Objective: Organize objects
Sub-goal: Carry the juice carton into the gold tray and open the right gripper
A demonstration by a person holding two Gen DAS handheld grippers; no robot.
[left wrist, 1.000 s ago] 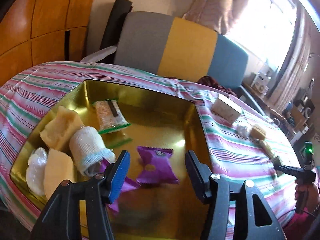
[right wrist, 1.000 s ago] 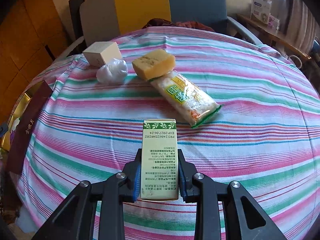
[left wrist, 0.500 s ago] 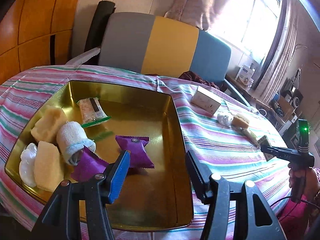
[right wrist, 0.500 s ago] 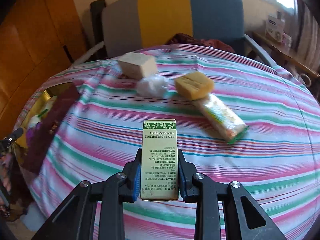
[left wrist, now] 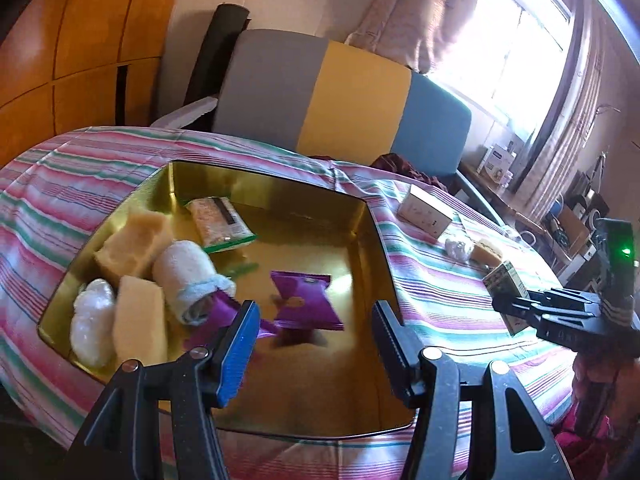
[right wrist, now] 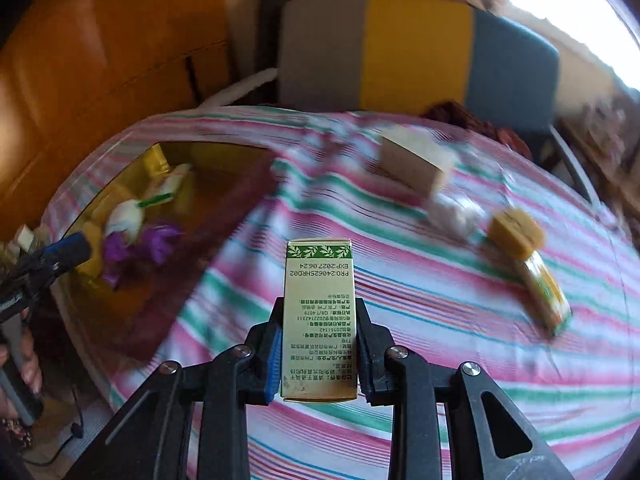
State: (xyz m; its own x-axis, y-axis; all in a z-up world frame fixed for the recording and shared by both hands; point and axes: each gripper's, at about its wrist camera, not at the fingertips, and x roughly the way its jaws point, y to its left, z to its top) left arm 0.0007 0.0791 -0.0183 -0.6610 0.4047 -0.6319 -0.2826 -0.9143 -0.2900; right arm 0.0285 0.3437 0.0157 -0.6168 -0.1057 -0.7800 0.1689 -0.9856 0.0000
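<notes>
My right gripper (right wrist: 318,344) is shut on a small green-and-cream carton (right wrist: 319,316) and holds it above the striped tablecloth; the carton also shows in the left wrist view (left wrist: 505,285). My left gripper (left wrist: 314,340) is open and empty over the near part of a gold tin tray (left wrist: 360,216). In the tray lie two purple packets (left wrist: 306,300), a rolled white towel (left wrist: 188,276), yellow sponges (left wrist: 132,240), a white bag (left wrist: 94,328) and a snack packet (left wrist: 218,222).
On the cloth to the right lie a cream box (right wrist: 416,160), a white bag (right wrist: 456,212), a yellow sponge (right wrist: 516,232) and a long snack packet (right wrist: 544,292). A grey, yellow and blue chair (left wrist: 340,92) stands behind the table.
My right gripper has swung left with the carton, so the tray has come into its view. My left gripper stayed open and shifted slightly over the tray.
</notes>
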